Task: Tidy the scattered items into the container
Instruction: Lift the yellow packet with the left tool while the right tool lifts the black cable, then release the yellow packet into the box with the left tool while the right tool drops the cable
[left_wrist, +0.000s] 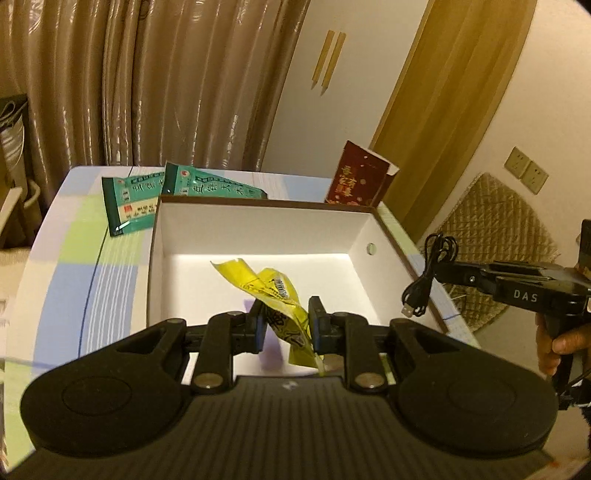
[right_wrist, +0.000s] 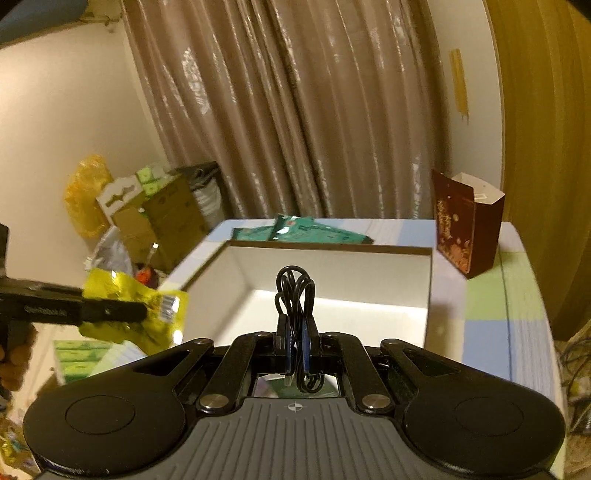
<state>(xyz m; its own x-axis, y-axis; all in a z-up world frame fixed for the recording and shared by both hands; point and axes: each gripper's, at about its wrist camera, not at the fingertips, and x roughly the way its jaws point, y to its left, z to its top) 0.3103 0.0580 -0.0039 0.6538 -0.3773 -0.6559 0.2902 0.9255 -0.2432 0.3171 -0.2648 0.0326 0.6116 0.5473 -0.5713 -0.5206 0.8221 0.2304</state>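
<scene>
An open white box (left_wrist: 177, 236) with a brown rim stands on the table; it also shows in the right wrist view (right_wrist: 236, 280). My left gripper (left_wrist: 286, 325) is shut on a yellow snack packet (left_wrist: 280, 295) and holds it above the box's near edge. My right gripper (right_wrist: 295, 332) is shut on a coiled black USB cable (right_wrist: 295, 288), held above the box's near edge; the cable (left_wrist: 428, 273) hangs at the box's right side in the left wrist view. Two green sachets (left_wrist: 147, 199) lie on the table behind the box.
A dark red paper bag (right_wrist: 465, 225) stands upright at the table's far right corner. The table has a checked pastel cloth (left_wrist: 74, 258). Curtains hang behind. Cardboard boxes and bags (right_wrist: 147, 210) are piled on the floor to the left.
</scene>
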